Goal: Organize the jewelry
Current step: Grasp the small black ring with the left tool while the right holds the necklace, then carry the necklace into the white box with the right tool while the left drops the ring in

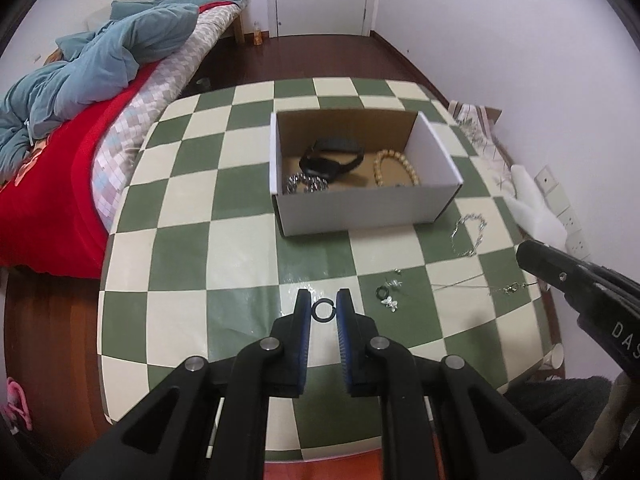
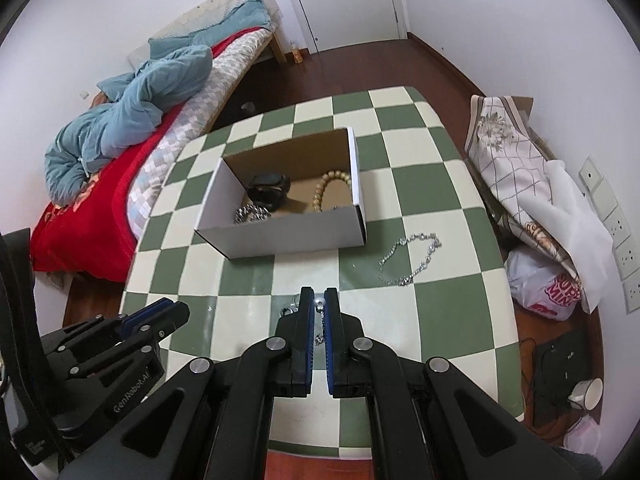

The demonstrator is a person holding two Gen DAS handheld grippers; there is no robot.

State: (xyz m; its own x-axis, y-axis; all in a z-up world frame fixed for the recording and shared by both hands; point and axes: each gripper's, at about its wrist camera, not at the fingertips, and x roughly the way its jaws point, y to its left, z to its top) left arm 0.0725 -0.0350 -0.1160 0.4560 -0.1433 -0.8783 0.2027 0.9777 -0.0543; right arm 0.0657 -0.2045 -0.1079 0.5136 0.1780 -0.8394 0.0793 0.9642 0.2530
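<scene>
The left gripper (image 1: 323, 309) pinches a small black ring (image 1: 322, 310) between its blue-padded fingers (image 1: 303, 312), held above the checkered table (image 1: 248, 248). The right gripper (image 2: 319, 306) has its fingers (image 2: 307, 312) pressed nearly together on a thin chain with a silver bead (image 2: 319, 303) at the tips, the chain hanging down between the pads. Both pieces appear lifted clear of the table, so the step in hand is carrying them to the open cardboard box (image 1: 360, 210), which already holds a black watch (image 1: 332, 158), a wooden bead bracelet (image 1: 394, 166) and a silver chain bracelet (image 1: 306, 184). Next, each gripper should probably travel forward over the box's near wall and release inside. A crystal necklace (image 2: 412, 258) and small earrings (image 1: 390, 302) remain on the table.
</scene>
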